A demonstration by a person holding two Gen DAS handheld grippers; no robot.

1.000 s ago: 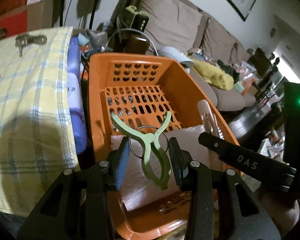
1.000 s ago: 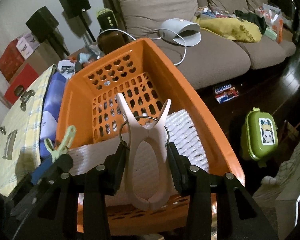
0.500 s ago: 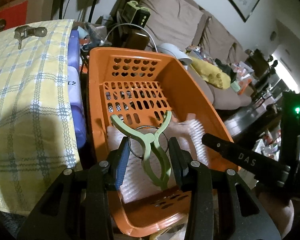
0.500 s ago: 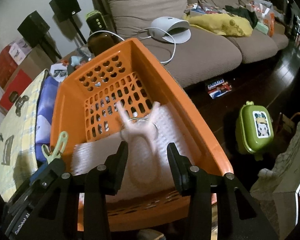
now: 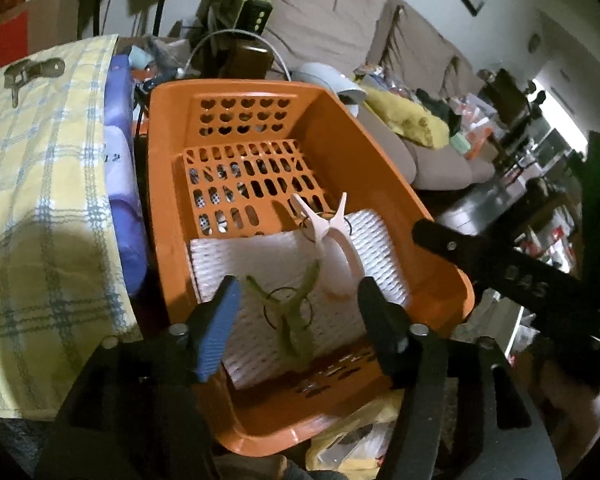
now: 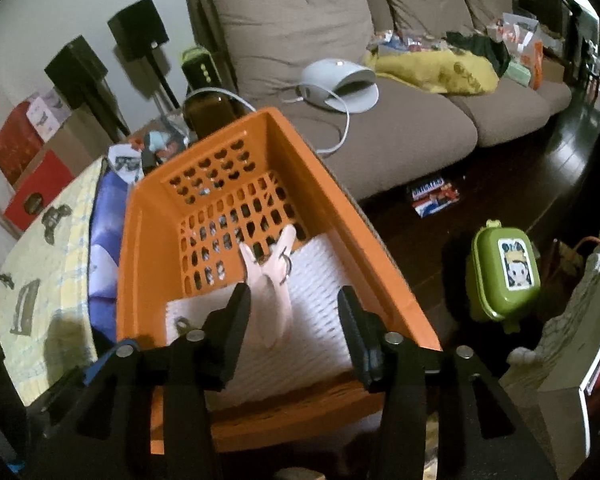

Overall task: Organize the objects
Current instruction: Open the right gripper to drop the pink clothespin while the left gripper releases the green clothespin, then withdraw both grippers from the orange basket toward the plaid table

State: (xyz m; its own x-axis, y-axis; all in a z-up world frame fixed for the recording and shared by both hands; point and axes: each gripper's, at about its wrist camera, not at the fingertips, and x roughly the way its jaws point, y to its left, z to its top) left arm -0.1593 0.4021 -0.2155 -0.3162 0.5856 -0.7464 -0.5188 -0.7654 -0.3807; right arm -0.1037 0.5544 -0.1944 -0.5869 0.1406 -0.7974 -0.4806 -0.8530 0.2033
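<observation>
An orange basket (image 5: 364,160) (image 6: 148,248) stands below both grippers, with a white foam sheet (image 5: 260,256) (image 6: 320,280) on its floor. A pink clothes peg (image 5: 334,240) (image 6: 274,280) lies loose on the foam. My right gripper (image 6: 296,320) hangs over the basket's near end; its jaws are opening and its pads do not touch the pink peg. A green clothes peg (image 5: 294,320), blurred, sits between the fingers of my left gripper (image 5: 296,320). The left jaws are opening too, and their pads stand clear of the green peg.
A yellow checked cloth (image 5: 40,200) and a purple package (image 5: 120,184) lie left of the basket. A brown sofa (image 6: 400,132) with clutter stands behind it. A green lunch box (image 6: 504,272) sits on the dark floor at the right. Speakers and red boxes stand at the far left.
Both grippers held pegs a second ago. The right let the pink peg fall onto the foam. The left jaws have widened and the green peg is slipping down.
</observation>
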